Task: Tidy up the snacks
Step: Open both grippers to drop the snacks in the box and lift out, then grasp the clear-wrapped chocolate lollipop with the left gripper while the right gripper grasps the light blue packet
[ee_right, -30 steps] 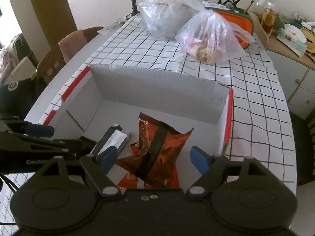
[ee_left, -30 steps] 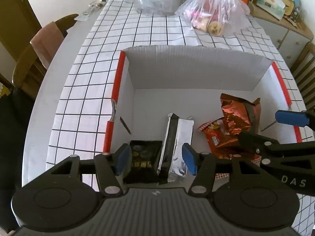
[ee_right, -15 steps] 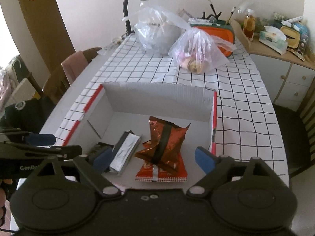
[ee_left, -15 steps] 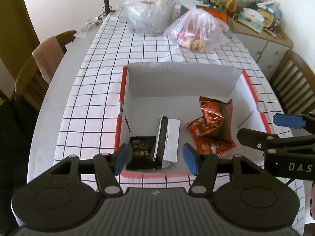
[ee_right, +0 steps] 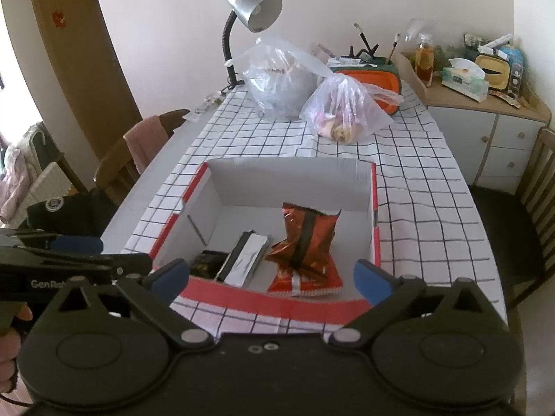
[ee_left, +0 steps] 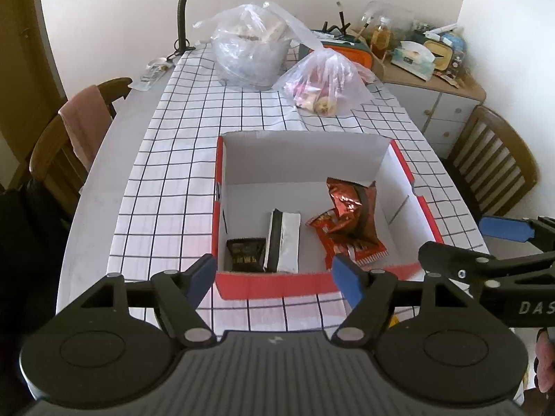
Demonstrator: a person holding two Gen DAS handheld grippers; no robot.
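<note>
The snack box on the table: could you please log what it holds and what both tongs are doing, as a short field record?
container: open red-edged cardboard box on checked tablecloth
box left: small black packet
box middle: silver-and-black packet
box right: brown foil bag lying on red packet
left tongs: open, empty, above the box's near edge
right tongs: open, empty
beyond box: two clear plastic bags

- Both grippers have drawn back and risen from the box (ee_left: 277,286): a second ago their blue fingertips hung over its inside; now the left gripper (ee_left: 274,277) and right gripper (ee_right: 272,277) sit nearer than its red near wall.
- The lamp (ee_right: 255,8) has come into view at the table's far end.
</note>
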